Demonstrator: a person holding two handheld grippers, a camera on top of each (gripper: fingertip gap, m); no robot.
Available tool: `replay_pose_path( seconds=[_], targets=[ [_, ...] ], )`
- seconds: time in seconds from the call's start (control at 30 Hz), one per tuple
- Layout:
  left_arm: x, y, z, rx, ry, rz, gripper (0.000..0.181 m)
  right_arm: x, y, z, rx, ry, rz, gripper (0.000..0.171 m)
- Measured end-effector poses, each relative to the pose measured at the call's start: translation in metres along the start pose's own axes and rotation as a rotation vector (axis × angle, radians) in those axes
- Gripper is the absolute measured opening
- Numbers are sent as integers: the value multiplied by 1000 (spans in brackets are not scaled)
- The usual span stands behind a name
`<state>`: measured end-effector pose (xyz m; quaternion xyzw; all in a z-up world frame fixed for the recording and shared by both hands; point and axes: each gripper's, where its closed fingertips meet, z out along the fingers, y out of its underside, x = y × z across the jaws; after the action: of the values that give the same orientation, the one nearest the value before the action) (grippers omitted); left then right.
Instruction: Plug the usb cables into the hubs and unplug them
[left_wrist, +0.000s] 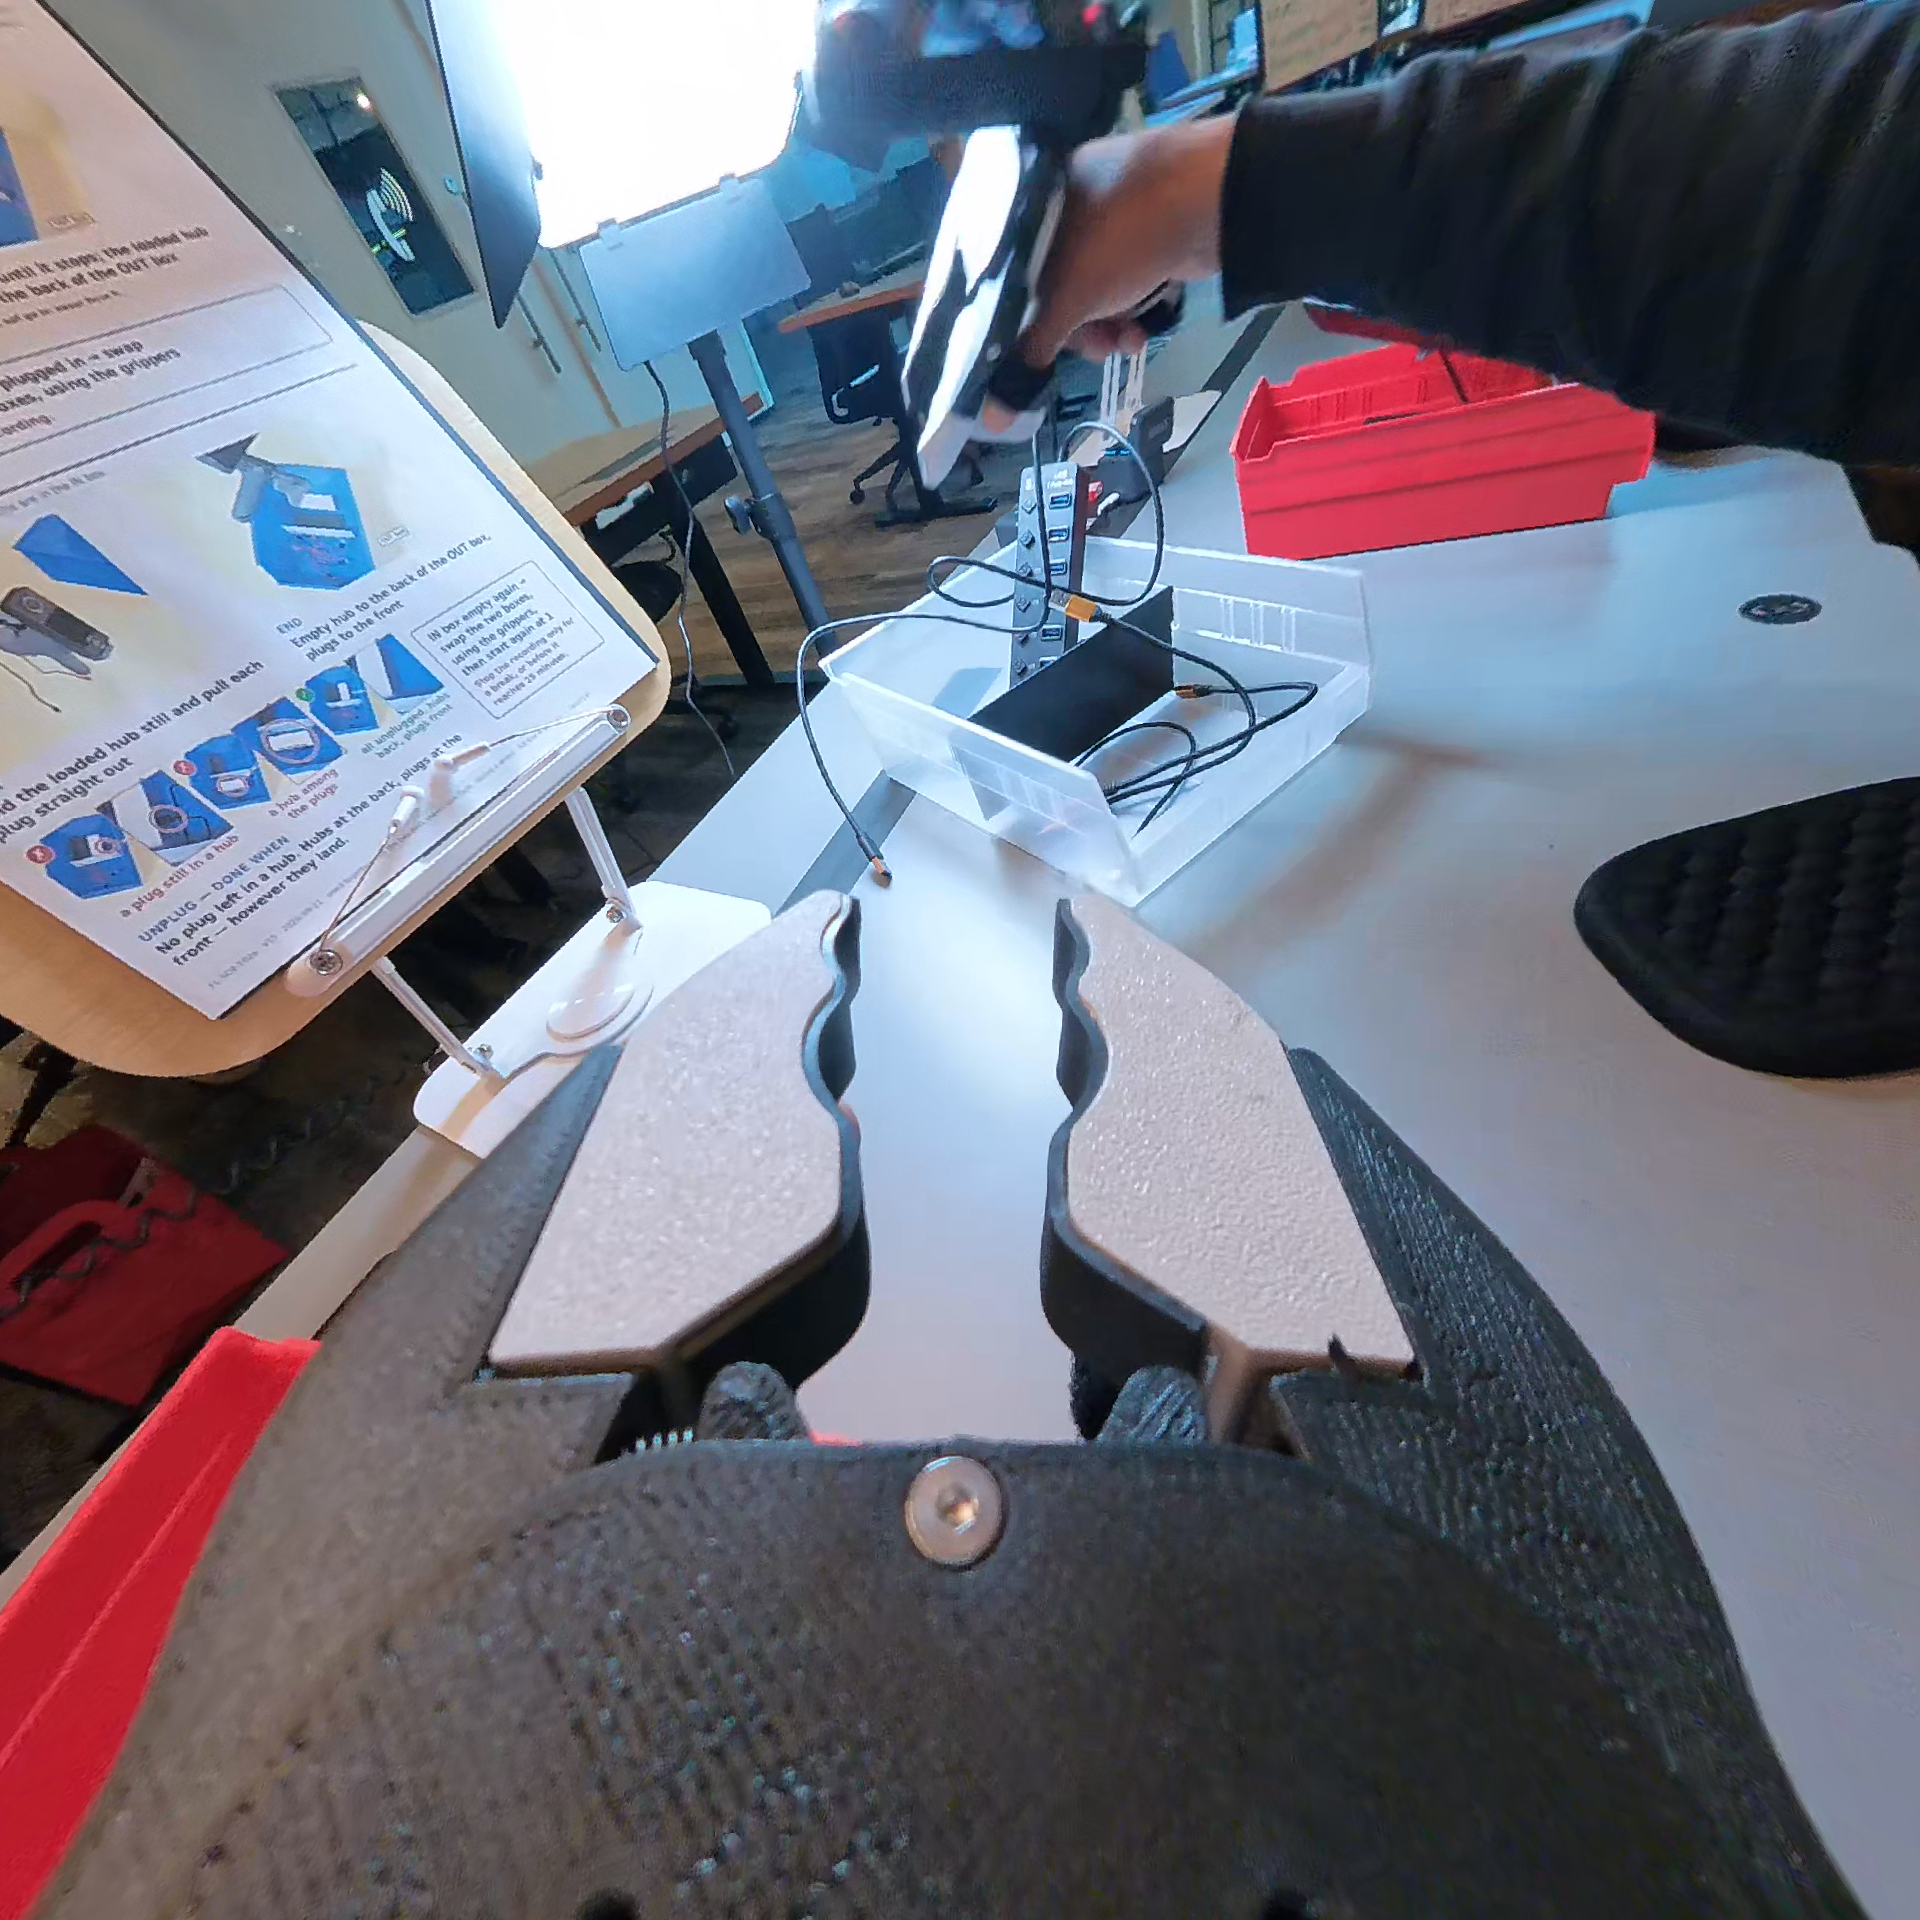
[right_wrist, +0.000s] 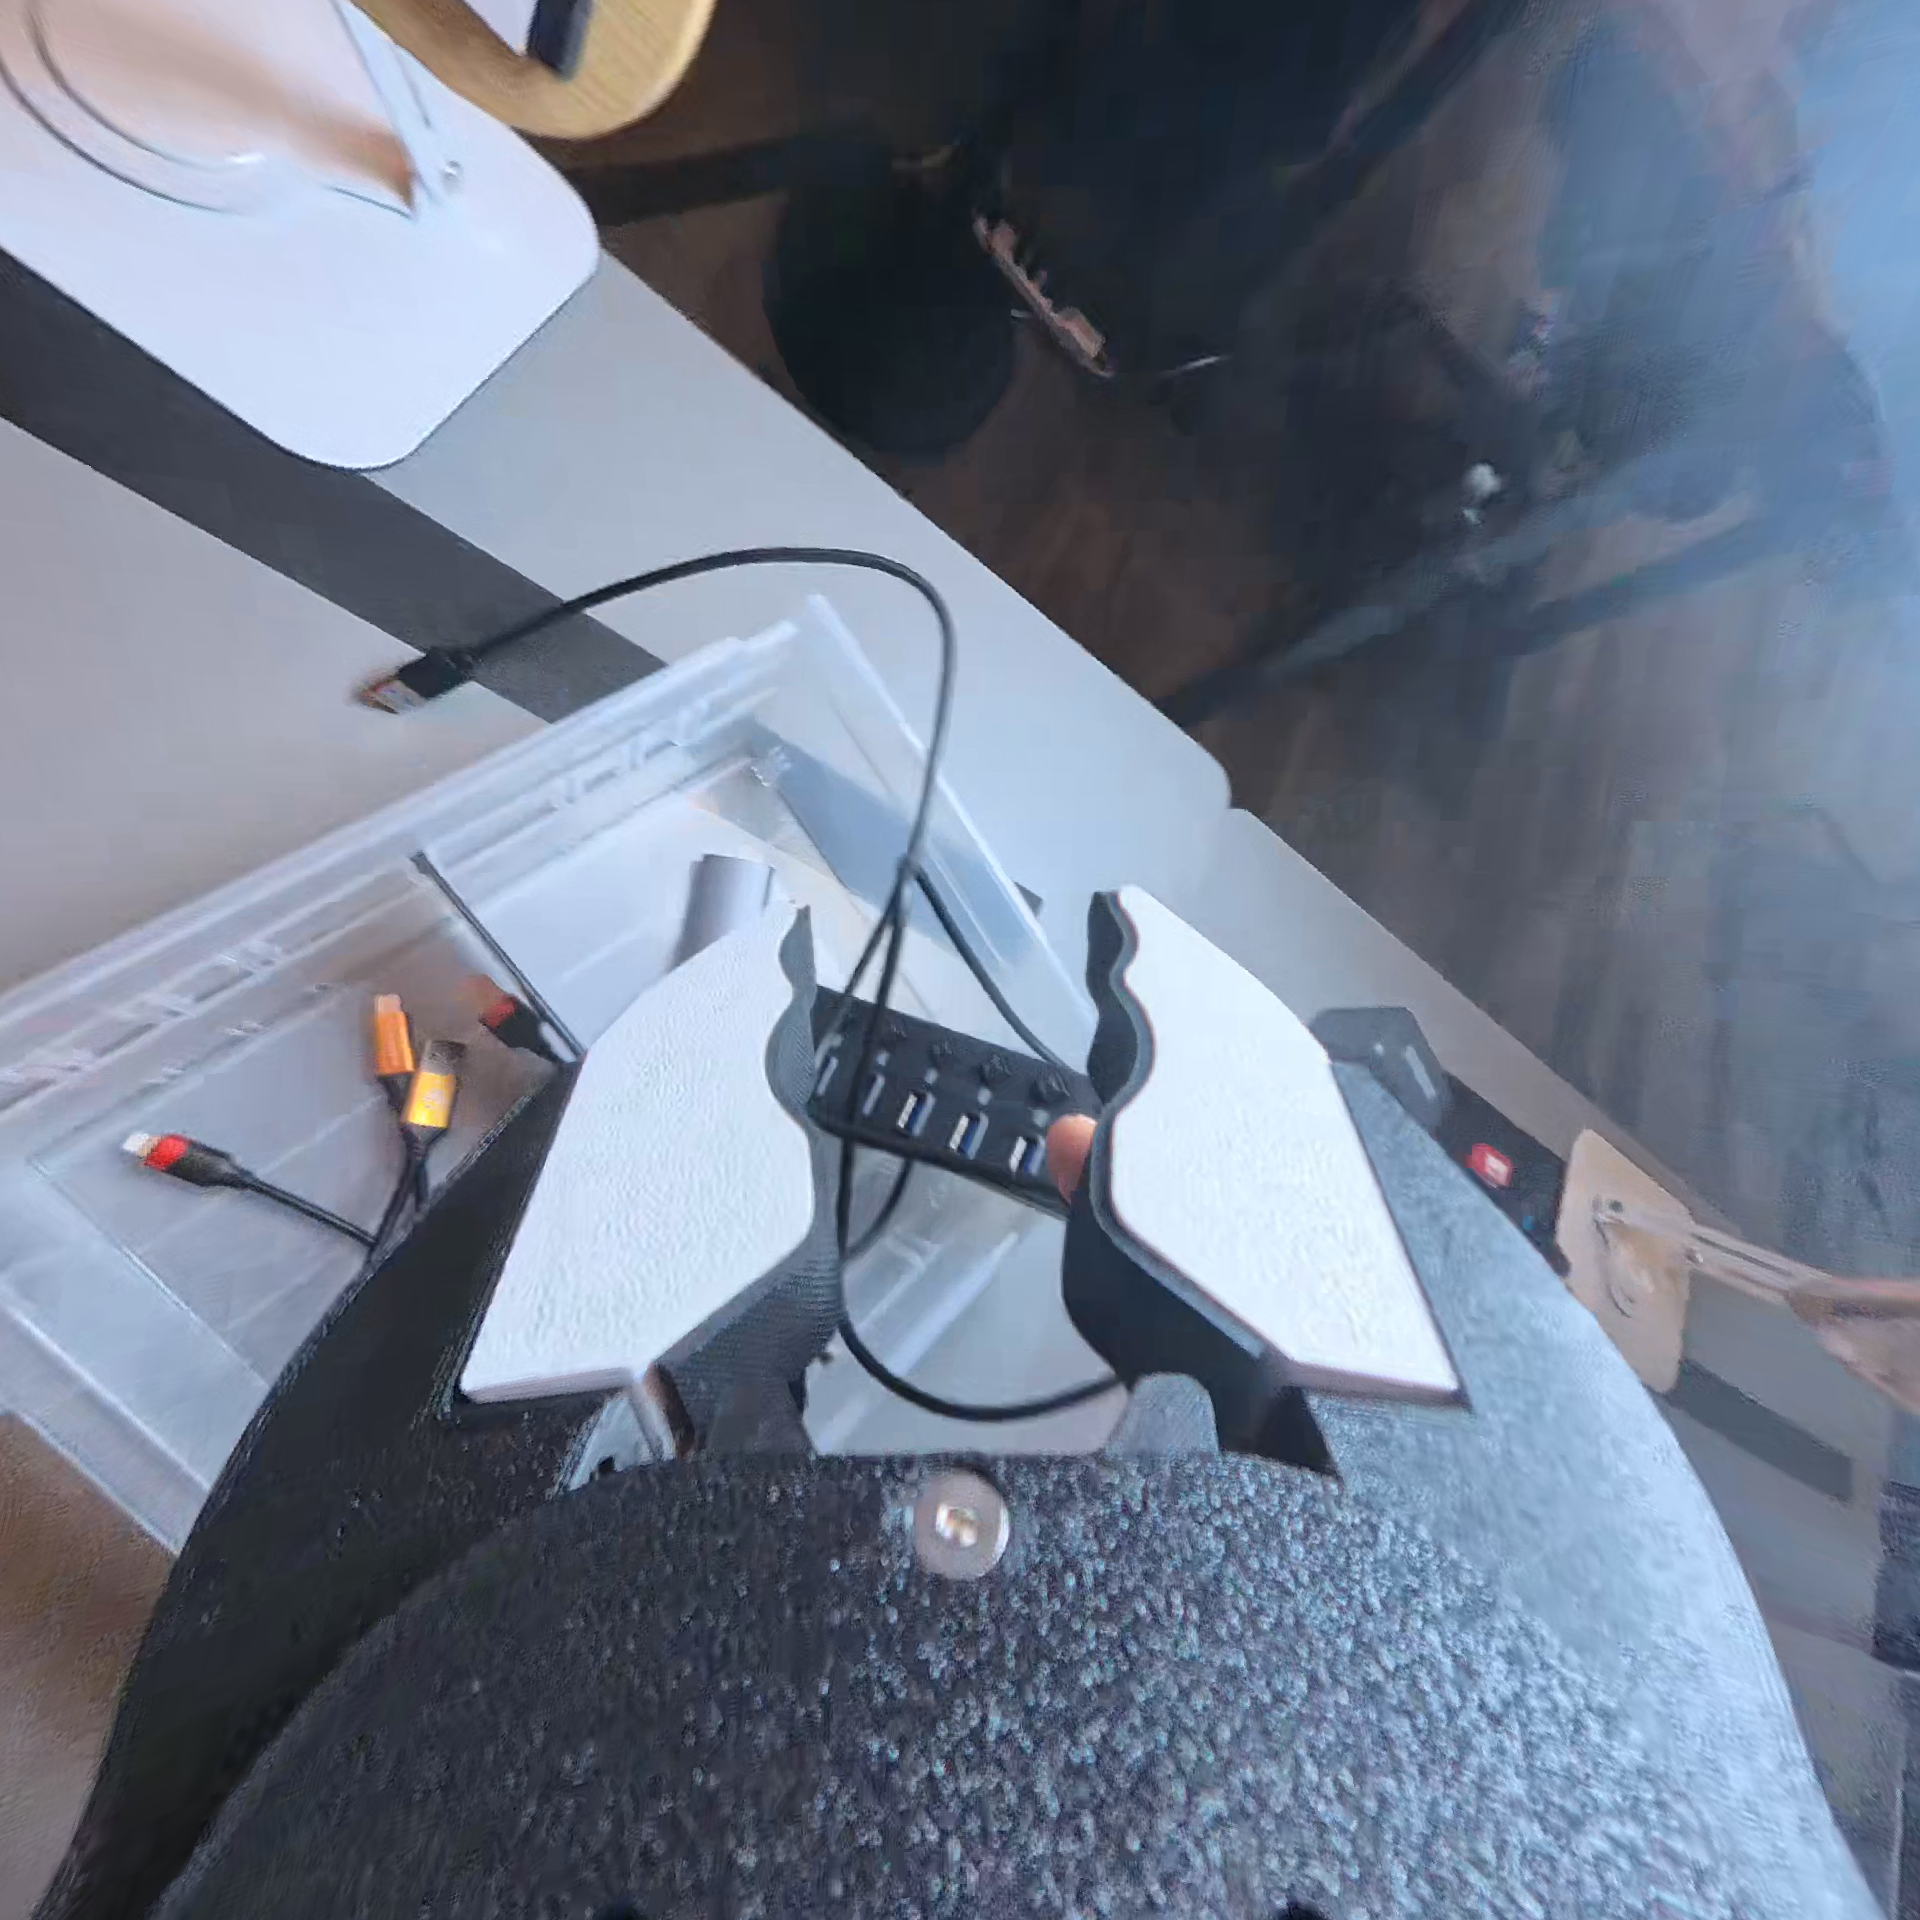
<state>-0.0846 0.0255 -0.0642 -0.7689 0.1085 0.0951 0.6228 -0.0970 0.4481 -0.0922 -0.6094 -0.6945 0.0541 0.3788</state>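
A black USB hub (left_wrist: 1042, 566) with blue ports stands in the back part of a clear plastic box (left_wrist: 1262, 694) on the table. One orange plug (left_wrist: 1076, 613) sits in it, and that black cable runs out of the box to a loose plug (left_wrist: 881, 871) on the table. My left gripper (left_wrist: 956, 920) is open and empty, low over the table in front of the box. My right gripper (left_wrist: 961, 436) hangs just above the hub. In the right wrist view it (right_wrist: 945, 935) is open, with the hub (right_wrist: 935, 1117) and orange plug (right_wrist: 1070, 1143) below its fingers. Loose plugs (right_wrist: 426, 1091) lie in the box.
A black divider (left_wrist: 1091, 681) splits the box. A red bin (left_wrist: 1434, 457) stands behind it, another red bin (left_wrist: 94, 1621) at my near left. An instruction sheet on a stand (left_wrist: 312, 623) fills the left. A black mesh pad (left_wrist: 1766, 935) is on the right. Left tips to right tips: about 45 cm. The left gripper is farther from the hub (right_wrist: 935, 1117), some 50 cm, than the right, some 15 cm.
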Motion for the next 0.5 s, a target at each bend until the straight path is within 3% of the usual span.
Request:
replay_pose_path(
  seconds=[0.17,0.27,0.37,0.5],
  targets=[
    [-11,11,-2,-17,-17,-28,36,-16,20,95,-290,14,-137,48],
    [-22,18,-4,-18,-30,-55,36,-6,35,126,-393,78,-207,38],
    [-34,25,-6,-15,-38,-91,35,1,33,134,-389,133,-291,10],
    [-39,30,-5,-21,-46,-112,34,-2,-5,103,-199,134,-301,5]
  ],
)
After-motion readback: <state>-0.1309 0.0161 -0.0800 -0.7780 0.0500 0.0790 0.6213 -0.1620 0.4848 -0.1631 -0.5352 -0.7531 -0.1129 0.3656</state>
